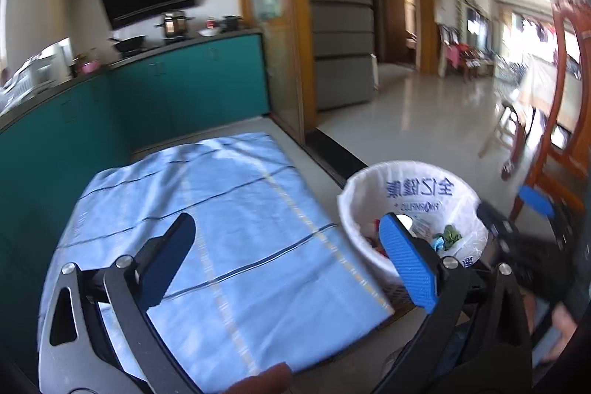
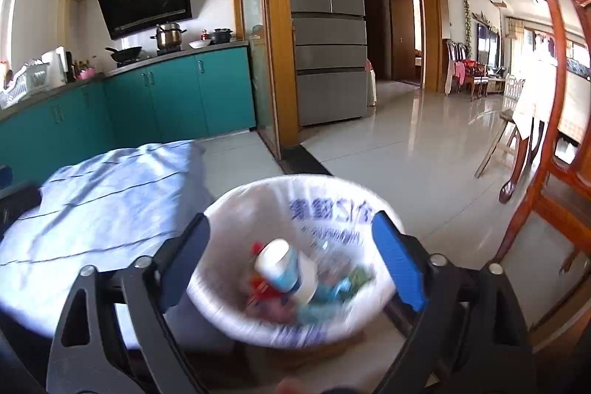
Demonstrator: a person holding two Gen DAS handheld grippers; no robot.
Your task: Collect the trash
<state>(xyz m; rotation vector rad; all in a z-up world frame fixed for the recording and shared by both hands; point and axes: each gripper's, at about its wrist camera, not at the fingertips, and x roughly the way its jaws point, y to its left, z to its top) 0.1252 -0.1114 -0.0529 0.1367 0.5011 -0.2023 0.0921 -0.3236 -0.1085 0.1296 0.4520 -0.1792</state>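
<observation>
A waste bin lined with a white bag [image 1: 349, 209] printed with blue characters stands on the floor, right of a low surface under a light blue striped cloth [image 1: 221, 194]. My left gripper [image 1: 288, 222] is open over the cloth, empty, its right pad in front of the bin's rim. My right gripper [image 2: 291, 222] is open directly above the bin [image 2: 229, 205], with nothing between its pads. Inside the bin I see a blurred white-and-blue container [image 2: 279, 264], red scraps [image 2: 260, 287] and green wrappers [image 2: 354, 277]. The right gripper's blue pad [image 1: 535, 200] shows beyond the bin.
Teal kitchen cabinets [image 2: 166, 95] with a stove and pots run along the left. A grey fridge [image 2: 328, 24] and a wooden door frame [image 2: 275, 36] stand behind. A red-brown wooden chair [image 2: 554, 135] is close on the right. Glossy tile floor [image 2: 406, 154] stretches beyond the bin.
</observation>
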